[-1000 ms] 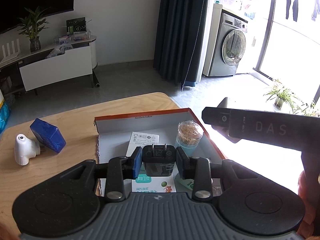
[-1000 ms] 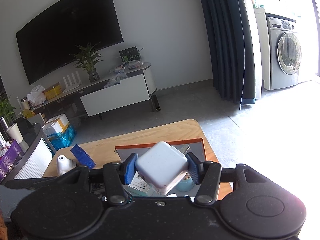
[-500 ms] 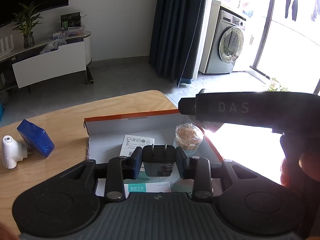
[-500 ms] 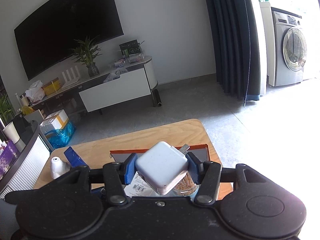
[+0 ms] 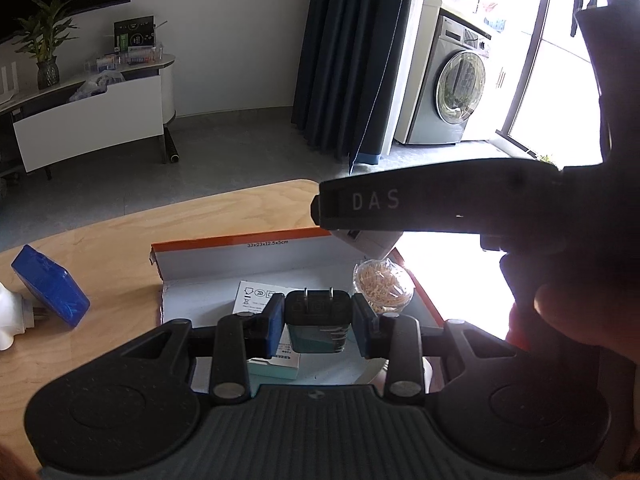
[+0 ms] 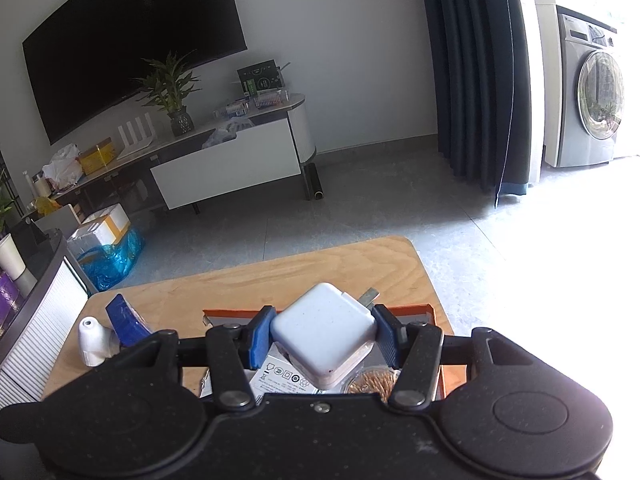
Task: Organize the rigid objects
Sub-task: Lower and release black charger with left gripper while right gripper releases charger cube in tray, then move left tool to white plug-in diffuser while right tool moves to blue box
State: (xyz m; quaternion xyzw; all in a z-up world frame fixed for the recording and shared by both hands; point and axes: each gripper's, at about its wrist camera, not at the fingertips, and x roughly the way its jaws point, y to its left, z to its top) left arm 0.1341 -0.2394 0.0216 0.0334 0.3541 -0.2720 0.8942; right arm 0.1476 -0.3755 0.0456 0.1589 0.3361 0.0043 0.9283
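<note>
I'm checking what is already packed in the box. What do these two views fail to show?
- Left wrist: the box floor near the camera, hidden by the left gripper and black charger.
- Left wrist: the box's right side, lost in window glare.
- Right wrist: most of the box interior, behind the white charger.
- Small carton print: too small.

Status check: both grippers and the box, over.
Left gripper shut on black charger. Right gripper shut on white charger. Both over orange box; toothpick jar below right.

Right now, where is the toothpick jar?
In the left wrist view the toothpick jar stands inside the orange-edged box, at its right side, just right of the black charger that the left gripper holds.
</note>
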